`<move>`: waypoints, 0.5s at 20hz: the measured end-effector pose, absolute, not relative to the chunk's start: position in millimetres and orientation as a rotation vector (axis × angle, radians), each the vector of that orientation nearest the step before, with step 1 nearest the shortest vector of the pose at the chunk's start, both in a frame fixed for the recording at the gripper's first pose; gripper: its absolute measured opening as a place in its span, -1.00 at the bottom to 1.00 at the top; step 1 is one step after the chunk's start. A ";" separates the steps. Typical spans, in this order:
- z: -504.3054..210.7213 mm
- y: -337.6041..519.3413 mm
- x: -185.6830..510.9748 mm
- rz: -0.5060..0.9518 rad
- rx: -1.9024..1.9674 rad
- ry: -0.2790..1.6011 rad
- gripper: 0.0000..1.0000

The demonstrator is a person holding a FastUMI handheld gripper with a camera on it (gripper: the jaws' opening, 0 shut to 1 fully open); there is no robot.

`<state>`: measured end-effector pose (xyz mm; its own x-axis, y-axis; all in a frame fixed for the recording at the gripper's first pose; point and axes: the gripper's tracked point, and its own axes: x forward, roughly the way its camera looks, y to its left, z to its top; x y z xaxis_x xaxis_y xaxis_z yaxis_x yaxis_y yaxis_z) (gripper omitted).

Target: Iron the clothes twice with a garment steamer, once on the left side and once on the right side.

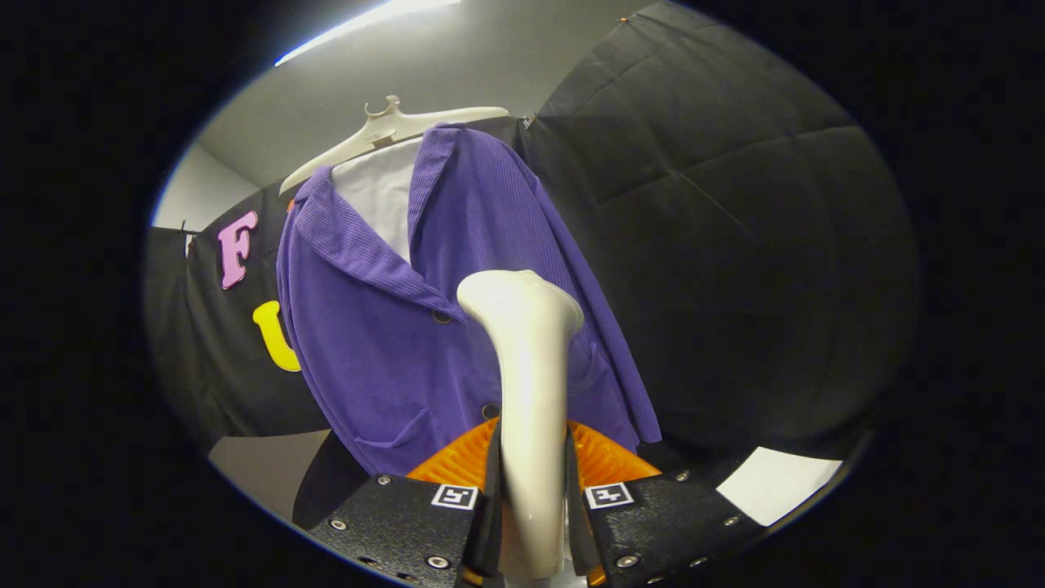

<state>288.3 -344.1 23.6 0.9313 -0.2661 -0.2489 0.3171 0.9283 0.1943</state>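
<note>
Clamping the smooth, cream-white plastic garment steamer (529, 392) by its handle, the gripper (531, 498) had its two fingers closed nearly all the way, one pressing on each side of the shaft. Beyond the fingers the steamer's flared head rose up toward the purple ribbed-fabric jacket (424, 327), which hung on a pale plastic hanger (392, 131) with a white lining showing at the open collar. The head sat in front of the jacket's middle, near the button line and just below the lapel; whether it touched the cloth could not be told. Just ahead of the fingertips, behind the handle, lay an orange ridged plastic piece (608, 461), whose purpose could not be made out.

By my reading, a steaming pass was under way or about to begin, and which side was being done was unclear. The next move called for holding the head close against the fabric and drawing it steadily along one panel, without letting the handle slip.
</note>
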 end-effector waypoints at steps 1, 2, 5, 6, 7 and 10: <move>18.4 -341.5 286.2 -0.302 0.234 0.233 -0.33; 10.7 -342.9 279.7 -0.303 0.237 0.246 -0.33; -13.0 -336.3 272.7 -0.311 0.247 0.290 -0.34; -21.9 -334.1 269.8 -0.316 0.250 0.303 -0.33; -30.2 -333.7 267.8 -0.323 0.249 0.318 -0.33; -52.4 -332.3 254.3 -0.336 0.253 0.353 -0.34</move>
